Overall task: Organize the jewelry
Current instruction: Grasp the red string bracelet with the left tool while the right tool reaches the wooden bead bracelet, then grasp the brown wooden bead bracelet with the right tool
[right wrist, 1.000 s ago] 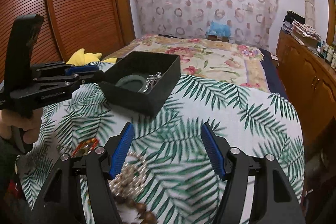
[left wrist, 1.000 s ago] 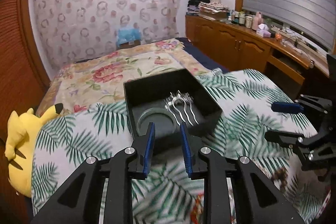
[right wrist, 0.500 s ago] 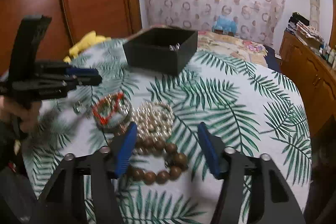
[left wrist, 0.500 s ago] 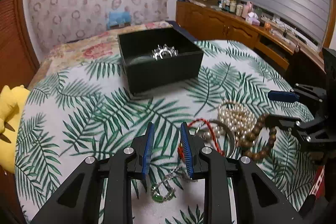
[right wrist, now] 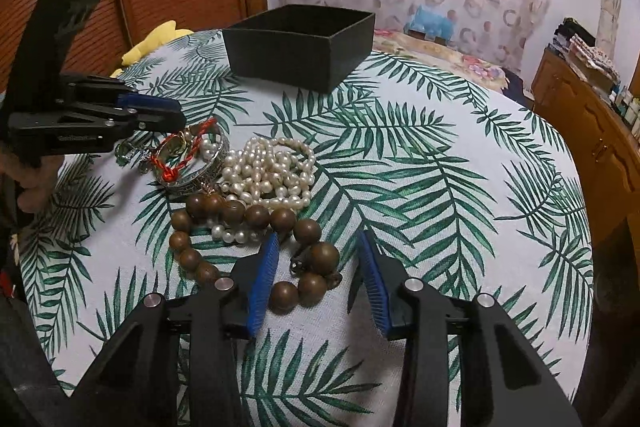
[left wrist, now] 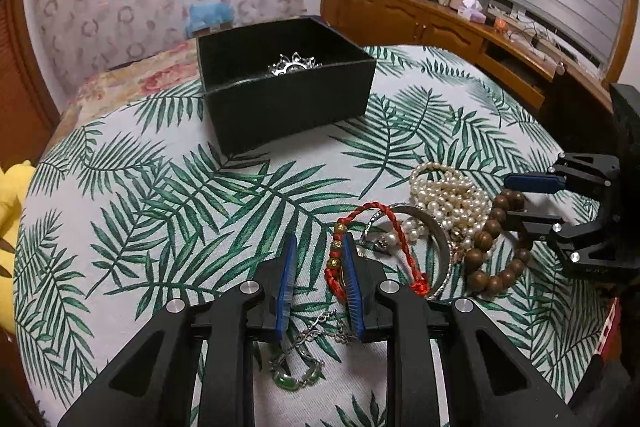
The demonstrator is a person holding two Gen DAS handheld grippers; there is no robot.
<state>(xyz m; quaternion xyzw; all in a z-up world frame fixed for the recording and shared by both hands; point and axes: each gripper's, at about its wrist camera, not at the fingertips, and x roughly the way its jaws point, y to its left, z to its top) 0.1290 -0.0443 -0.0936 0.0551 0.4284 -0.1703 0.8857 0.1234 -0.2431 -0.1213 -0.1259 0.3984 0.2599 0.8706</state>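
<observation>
A jewelry pile lies on the palm-leaf tablecloth: a red cord bracelet (left wrist: 394,227), a silver bangle (left wrist: 438,241), a pearl strand (left wrist: 448,193) and a wooden bead bracelet (left wrist: 490,241). My left gripper (left wrist: 319,247) hovers at the pile's left edge, its narrow jaws closing on bare cloth. Its right finger overlaps the red cord, and a green-stone chain (left wrist: 298,367) lies below it. My right gripper (right wrist: 318,247) straddles the wooden bead bracelet (right wrist: 316,267), jaws closing, pads clear of the beads. Behind stands the black box (left wrist: 288,107) holding a silver piece (left wrist: 294,65).
A yellow plush toy (left wrist: 12,187) sits off the table's left edge. A wooden cabinet (left wrist: 420,23) with bottles runs along the right wall, and a floral bed lies beyond the box. A hand (right wrist: 32,183) holds the left gripper (right wrist: 172,113).
Both grippers have come down and tilted from the box toward the jewelry pile. The right jaws have narrowed around the wooden beads. The left jaws stay narrow.
</observation>
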